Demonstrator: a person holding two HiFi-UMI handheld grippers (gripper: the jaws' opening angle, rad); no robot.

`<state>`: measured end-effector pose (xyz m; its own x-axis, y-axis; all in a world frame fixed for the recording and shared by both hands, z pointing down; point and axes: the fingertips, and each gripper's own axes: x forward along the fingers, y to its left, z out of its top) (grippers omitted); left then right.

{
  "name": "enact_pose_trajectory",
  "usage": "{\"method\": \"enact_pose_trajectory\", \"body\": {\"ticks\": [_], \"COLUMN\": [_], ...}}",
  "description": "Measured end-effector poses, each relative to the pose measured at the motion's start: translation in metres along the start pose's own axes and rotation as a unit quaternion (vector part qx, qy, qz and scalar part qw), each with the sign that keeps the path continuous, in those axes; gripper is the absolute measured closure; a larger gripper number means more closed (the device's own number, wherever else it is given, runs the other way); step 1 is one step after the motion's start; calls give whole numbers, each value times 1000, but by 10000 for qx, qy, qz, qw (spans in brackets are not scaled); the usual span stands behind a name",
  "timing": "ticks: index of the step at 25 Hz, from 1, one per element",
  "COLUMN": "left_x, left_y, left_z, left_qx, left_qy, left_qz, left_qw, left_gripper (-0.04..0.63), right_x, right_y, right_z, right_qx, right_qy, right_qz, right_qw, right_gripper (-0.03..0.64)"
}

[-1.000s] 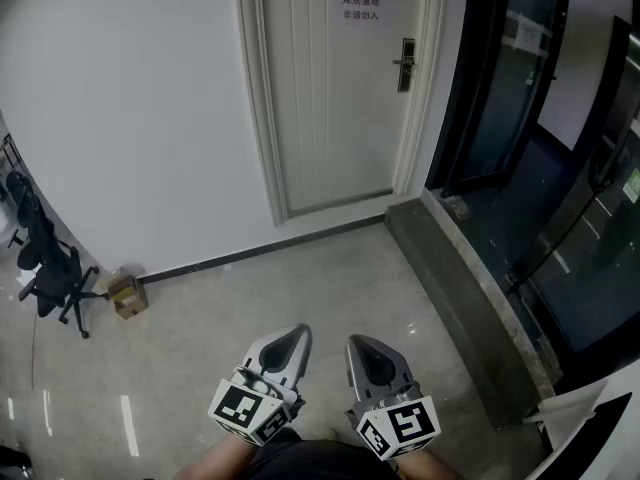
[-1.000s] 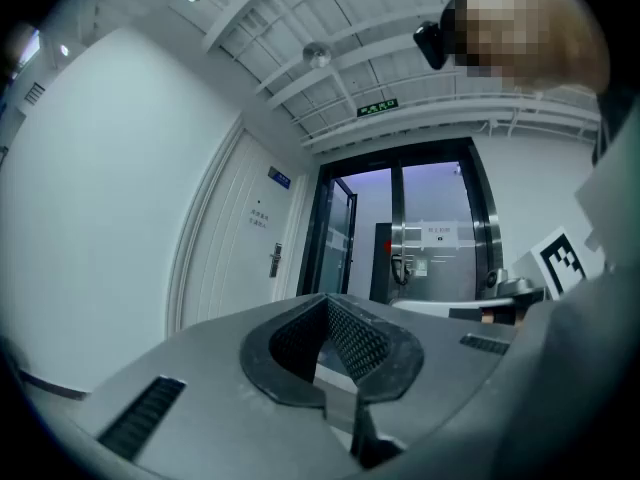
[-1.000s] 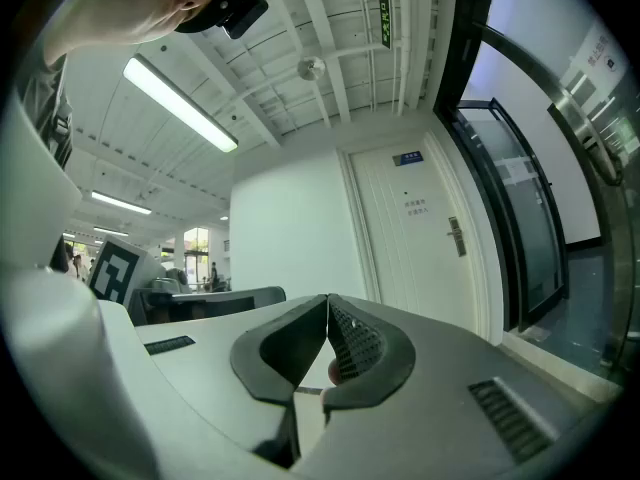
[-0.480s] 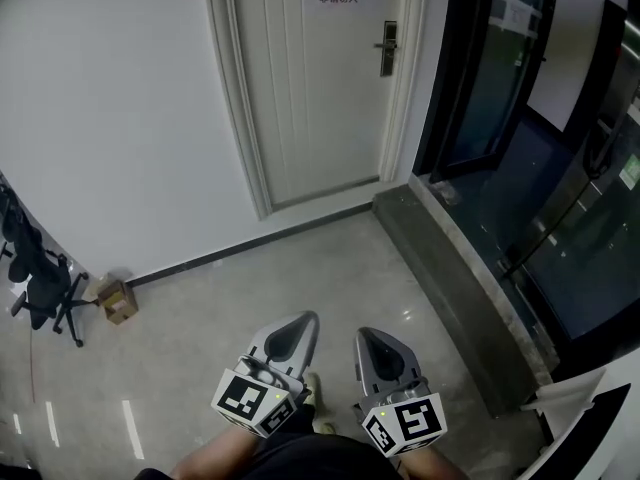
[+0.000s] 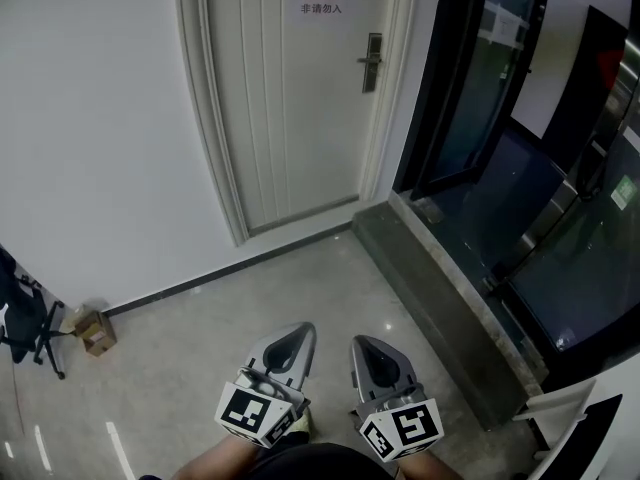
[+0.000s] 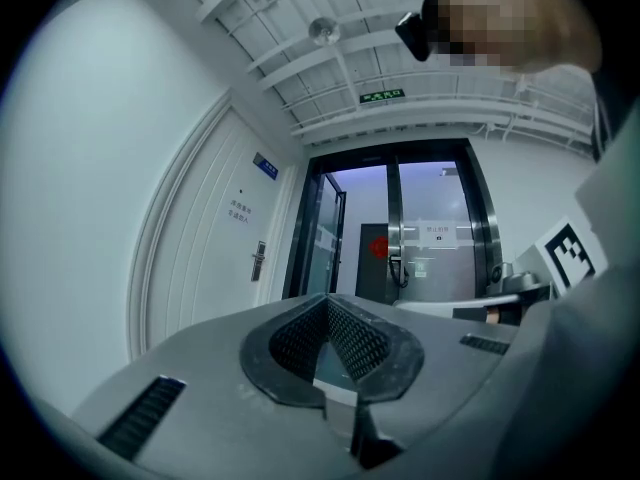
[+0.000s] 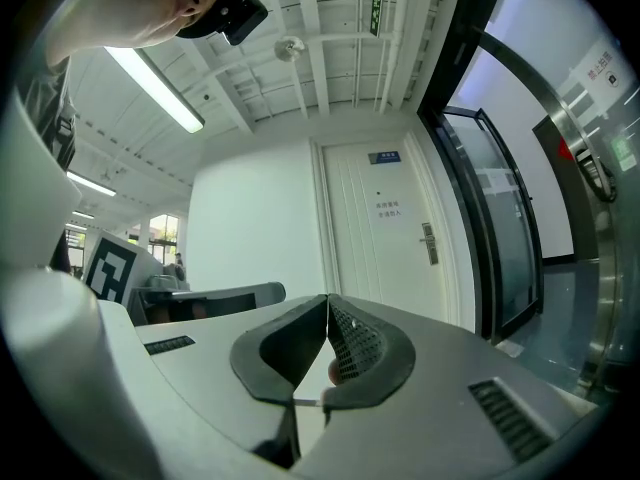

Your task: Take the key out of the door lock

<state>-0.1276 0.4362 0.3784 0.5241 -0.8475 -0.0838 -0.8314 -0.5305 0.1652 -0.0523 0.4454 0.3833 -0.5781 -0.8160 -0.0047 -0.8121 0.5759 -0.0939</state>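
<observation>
I judged this the approach: my left hand-held gripper (image 5: pixel 296 334) and right hand-held gripper (image 5: pixel 366 348), both clenched empty, next had to reach the white panelled door's (image 5: pixel 290 98) dark lock plate (image 5: pixel 371 61).

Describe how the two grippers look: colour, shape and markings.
The left gripper and right gripper are alike: smooth grey shells tapering to a point, with dark mesh-textured pads inside. Each carries a white cube with black square markers.

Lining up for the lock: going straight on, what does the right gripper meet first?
Likely the door frame, its left side, not the lock, which lies further right. Nothing shows in between; depth is unclear.
</observation>
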Motion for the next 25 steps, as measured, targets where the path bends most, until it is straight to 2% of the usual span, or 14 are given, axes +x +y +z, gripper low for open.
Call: {"method": "enact_pose_trajectory", "body": {"ticks": [5,9,19,25], "left_x": [35,61,117,165], "left_y": [50,77,96,110], "left_z": [11,11,8,4], "left_qx": [145,113,42,74], "left_qy": [-17,-20,44,45], "left_qz": [-129,-220,-507,-395], "left_qw": [9998,9997,9987,9992], "left_gripper": [589,590,591,589], "right_x": [61,92,136,172], "right_y": [-13,-25,-58,-98], "right_z": [7,8,8,9], "right_qx": [-49,-110,-75,-33], "right_qy": [-48,-41,-6,-68], "right_qz": [-184,-327,-456,-308], "right_qw": [9998,9994,9989,9995], "right_gripper": [603,603,603,603]}}
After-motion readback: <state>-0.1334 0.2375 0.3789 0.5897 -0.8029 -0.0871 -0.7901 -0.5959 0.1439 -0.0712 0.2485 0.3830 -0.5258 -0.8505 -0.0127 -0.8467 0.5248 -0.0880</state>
